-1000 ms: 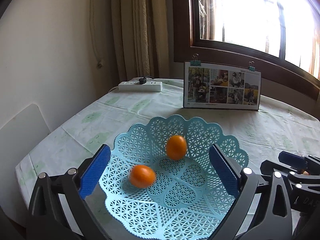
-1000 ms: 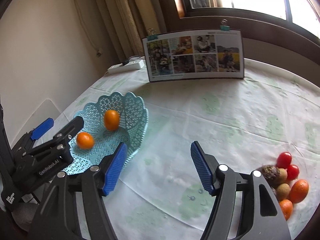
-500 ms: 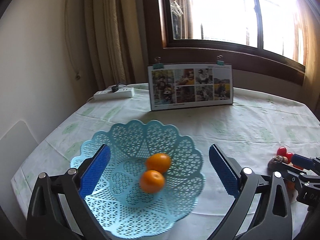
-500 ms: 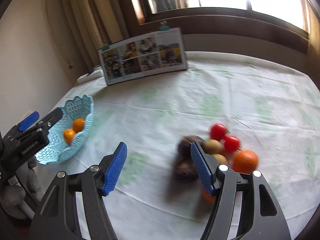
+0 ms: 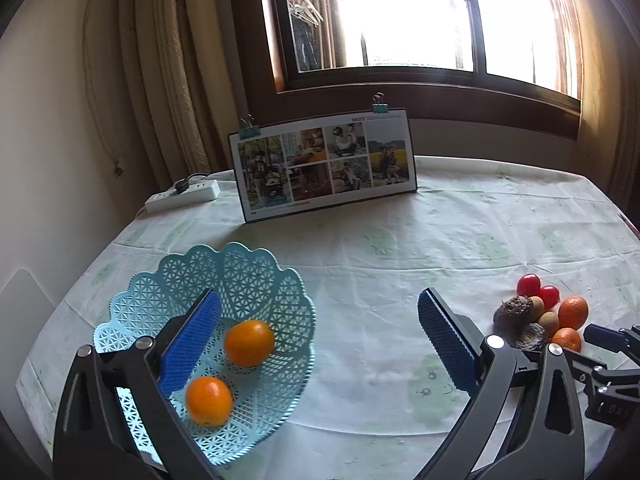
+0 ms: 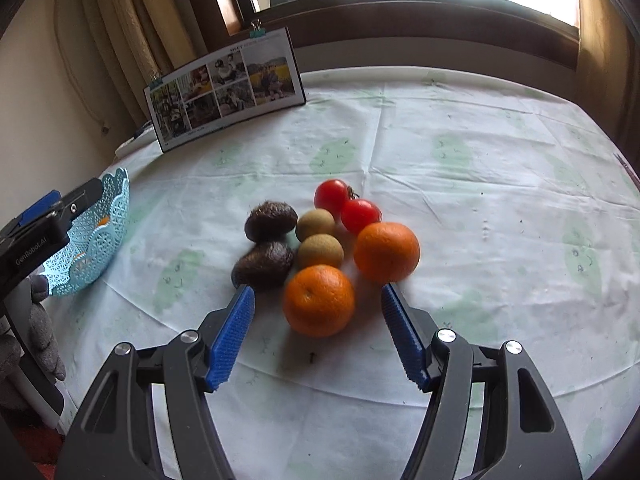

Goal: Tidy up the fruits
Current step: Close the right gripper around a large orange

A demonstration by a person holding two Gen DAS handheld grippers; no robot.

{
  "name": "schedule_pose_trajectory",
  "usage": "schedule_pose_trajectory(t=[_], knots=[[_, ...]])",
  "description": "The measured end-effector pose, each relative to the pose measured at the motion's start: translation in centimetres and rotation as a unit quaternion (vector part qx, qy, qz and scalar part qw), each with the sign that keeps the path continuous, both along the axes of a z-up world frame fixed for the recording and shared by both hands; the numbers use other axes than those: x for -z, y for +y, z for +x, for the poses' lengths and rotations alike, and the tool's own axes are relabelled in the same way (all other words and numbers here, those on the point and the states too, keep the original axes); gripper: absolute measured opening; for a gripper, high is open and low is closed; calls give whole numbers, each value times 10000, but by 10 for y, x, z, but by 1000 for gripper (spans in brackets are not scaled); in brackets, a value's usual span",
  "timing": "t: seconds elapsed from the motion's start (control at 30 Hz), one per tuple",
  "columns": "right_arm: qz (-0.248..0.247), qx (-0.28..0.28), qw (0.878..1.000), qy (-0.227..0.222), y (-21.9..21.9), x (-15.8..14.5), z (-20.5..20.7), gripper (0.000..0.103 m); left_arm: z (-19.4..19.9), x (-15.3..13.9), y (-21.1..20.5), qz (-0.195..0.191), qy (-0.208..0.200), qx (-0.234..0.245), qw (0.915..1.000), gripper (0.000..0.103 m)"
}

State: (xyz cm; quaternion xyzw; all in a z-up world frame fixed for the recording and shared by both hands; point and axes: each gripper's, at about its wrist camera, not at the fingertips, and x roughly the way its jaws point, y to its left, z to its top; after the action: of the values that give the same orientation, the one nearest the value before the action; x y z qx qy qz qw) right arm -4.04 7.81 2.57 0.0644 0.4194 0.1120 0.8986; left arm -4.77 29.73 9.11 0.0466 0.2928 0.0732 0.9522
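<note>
I have the right tool released, jaws spread wide, with the near orange lying between and just ahead of the blue pads. This orange is my landmark. It rests on the counter at the front of the fruit cluster.

Handling, as I judge it: the orange is round, firm, moderately heavy and apt to roll — I would close across its widest part, pads level with its middle, with modest pressure so the peel is not bruised.

Just behind it to the right lies a second orange; behind it to the left, two dark rough fruits. Directly behind sit two small tan fruits, then two tomatoes — soft-skinned, so I would grip those lightly.

Well to the left of the landmark stands the blue basket, holding two oranges. The left tool hangs over its near rim, released and empty.
</note>
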Motion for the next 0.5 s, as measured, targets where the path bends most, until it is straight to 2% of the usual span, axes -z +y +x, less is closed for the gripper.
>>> schedule_pose_trajectory(t=[0.13, 0.17, 0.27, 0.5], knots=[[34, -103, 9997, 222, 2, 12, 6, 53, 2, 3, -8, 28, 55, 72, 10000, 100], [19, -105, 9998, 185, 3, 12, 6, 52, 3, 3, -10, 20, 74, 91, 9999, 100], [24, -114, 9998, 173, 3, 12, 7, 41, 4, 6, -14, -29, 136, 124, 9998, 100], [177, -70, 9998, 87, -4, 7, 4, 40, 5, 9, -33, -37, 257, 378, 9989, 100]])
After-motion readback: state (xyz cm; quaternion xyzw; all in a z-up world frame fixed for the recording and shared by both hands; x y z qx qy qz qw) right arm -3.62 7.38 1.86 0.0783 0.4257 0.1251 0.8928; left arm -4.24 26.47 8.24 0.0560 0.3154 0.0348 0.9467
